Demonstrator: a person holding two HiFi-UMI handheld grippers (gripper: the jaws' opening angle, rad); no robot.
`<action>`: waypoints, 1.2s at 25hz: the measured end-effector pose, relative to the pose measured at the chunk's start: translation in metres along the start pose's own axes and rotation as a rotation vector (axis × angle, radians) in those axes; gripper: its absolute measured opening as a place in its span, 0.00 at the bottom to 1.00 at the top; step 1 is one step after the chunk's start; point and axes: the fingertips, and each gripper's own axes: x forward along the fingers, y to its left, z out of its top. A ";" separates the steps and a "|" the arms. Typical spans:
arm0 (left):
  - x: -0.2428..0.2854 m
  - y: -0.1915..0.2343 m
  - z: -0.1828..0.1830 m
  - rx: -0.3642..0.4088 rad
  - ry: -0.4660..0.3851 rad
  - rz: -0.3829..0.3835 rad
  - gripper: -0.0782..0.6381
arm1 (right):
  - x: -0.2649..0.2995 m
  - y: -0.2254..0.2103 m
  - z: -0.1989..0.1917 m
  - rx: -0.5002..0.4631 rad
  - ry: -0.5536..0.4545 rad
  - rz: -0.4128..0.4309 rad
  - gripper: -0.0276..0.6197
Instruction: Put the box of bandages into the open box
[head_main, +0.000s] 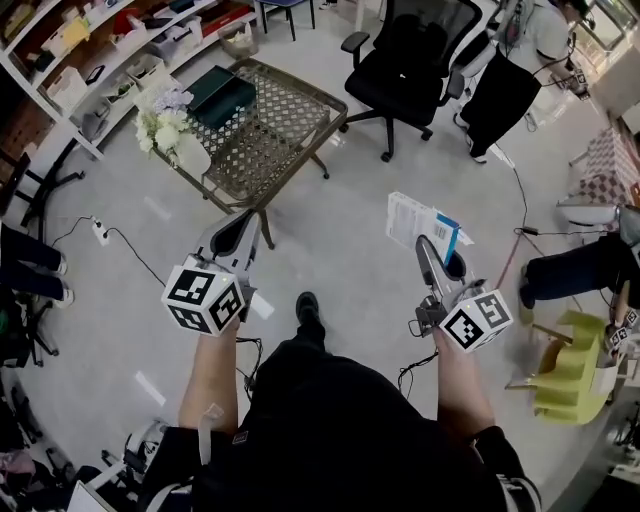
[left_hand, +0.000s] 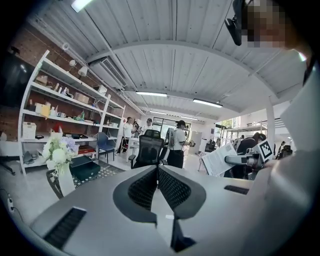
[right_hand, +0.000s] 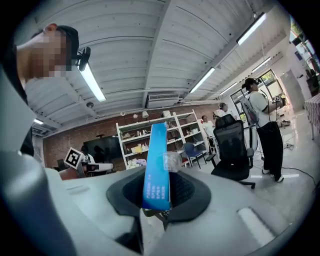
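Note:
In the head view my right gripper (head_main: 432, 250) is shut on the box of bandages (head_main: 420, 222), a flat white box with a blue end, held in the air over the floor. The right gripper view shows the box's blue edge (right_hand: 156, 167) upright between the pads. The open box (head_main: 222, 95), dark green, lies on the far side of a wire-top table (head_main: 270, 140). My left gripper (head_main: 245, 225) is shut on nothing and hovers near the table's near corner. In the left gripper view its pads (left_hand: 170, 187) meet, with the dark green box (left_hand: 85, 167) ahead on the left.
A white vase of flowers (head_main: 170, 125) stands on the table's left end. A black office chair (head_main: 415, 60) is beyond the table. Shelves (head_main: 110, 50) line the left wall. A power strip and cables (head_main: 100, 232) lie on the floor. People and a yellow chair (head_main: 570, 370) are at the right.

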 end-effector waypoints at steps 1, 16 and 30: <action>0.011 0.008 0.004 0.000 0.001 -0.001 0.13 | 0.013 -0.004 0.004 -0.003 0.002 0.003 0.18; 0.105 0.108 0.068 0.004 -0.027 0.019 0.13 | 0.187 -0.041 0.046 0.010 -0.017 0.077 0.18; 0.199 0.175 0.086 0.006 0.021 0.167 0.13 | 0.343 -0.117 0.066 0.038 0.025 0.247 0.18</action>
